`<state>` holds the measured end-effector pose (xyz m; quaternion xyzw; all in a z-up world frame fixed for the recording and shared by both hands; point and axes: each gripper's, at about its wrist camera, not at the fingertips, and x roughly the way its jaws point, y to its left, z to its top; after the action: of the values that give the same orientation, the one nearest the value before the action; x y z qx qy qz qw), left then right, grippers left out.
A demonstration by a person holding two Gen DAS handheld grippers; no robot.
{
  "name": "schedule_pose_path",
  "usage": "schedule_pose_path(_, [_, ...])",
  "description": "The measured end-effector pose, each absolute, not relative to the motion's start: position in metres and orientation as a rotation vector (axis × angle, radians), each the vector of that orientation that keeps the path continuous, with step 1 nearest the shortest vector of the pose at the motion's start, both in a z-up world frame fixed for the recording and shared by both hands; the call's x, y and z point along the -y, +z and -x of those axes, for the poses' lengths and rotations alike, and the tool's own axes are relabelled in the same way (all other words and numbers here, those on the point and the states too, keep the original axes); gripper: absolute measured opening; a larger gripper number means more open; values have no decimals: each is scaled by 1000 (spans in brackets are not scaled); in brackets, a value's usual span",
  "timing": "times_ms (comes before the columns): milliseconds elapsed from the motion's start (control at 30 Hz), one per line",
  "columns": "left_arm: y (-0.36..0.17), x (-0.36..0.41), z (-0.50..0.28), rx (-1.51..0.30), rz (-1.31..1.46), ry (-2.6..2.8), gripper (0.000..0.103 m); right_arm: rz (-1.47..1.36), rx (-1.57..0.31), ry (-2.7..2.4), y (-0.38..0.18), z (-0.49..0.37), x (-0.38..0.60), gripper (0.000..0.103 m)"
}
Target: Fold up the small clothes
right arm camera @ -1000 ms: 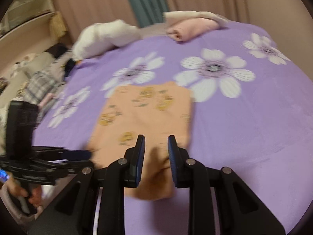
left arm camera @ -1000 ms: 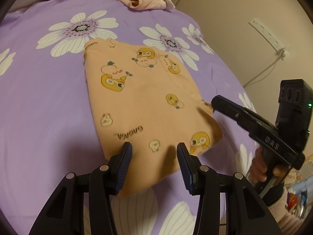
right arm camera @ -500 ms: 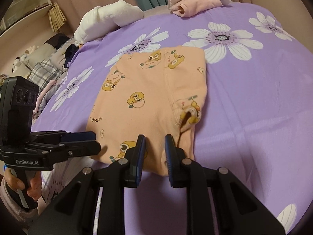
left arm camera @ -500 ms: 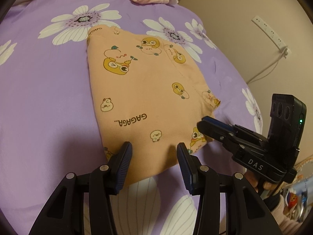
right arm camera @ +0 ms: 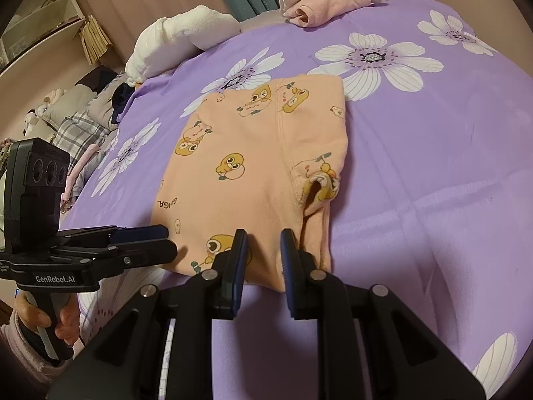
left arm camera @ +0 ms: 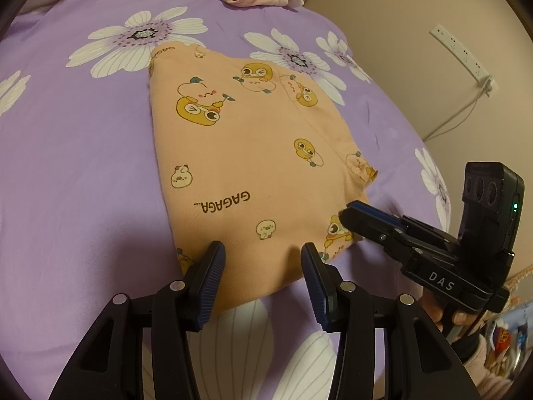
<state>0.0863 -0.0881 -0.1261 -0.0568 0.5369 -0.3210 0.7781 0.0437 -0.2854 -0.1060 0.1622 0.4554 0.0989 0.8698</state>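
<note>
**Lying flat: peach garment between two grippers**

Reading "GAGAGA" in print, the peach garment (left arm camera: 253, 166) lies on the purple floral bedspread (left arm camera: 76, 153). The left gripper (left arm camera: 263, 260), marked "GenRobot.AI", and the right gripper (right arm camera: 264, 245), marked "DAS", hover over its near edge, jaws apart, empty. Only the right view shows white pillows (right arm camera: 180, 36).

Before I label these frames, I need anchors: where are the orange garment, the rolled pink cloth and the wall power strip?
orange garment (left arm camera: 253, 153): left wrist view, middle of its printed front.
rolled pink cloth (right arm camera: 319, 8): right wrist view, on the roll's side.
wall power strip (left arm camera: 461, 55): left wrist view, middle of the white strip.
</note>
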Motion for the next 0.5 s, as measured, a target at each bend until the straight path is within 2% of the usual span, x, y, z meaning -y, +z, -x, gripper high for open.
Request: schedule_pose_path(500, [-126,89,-86,-1162,125,-693,46,-345,-954,207,-106,-43,286,19])
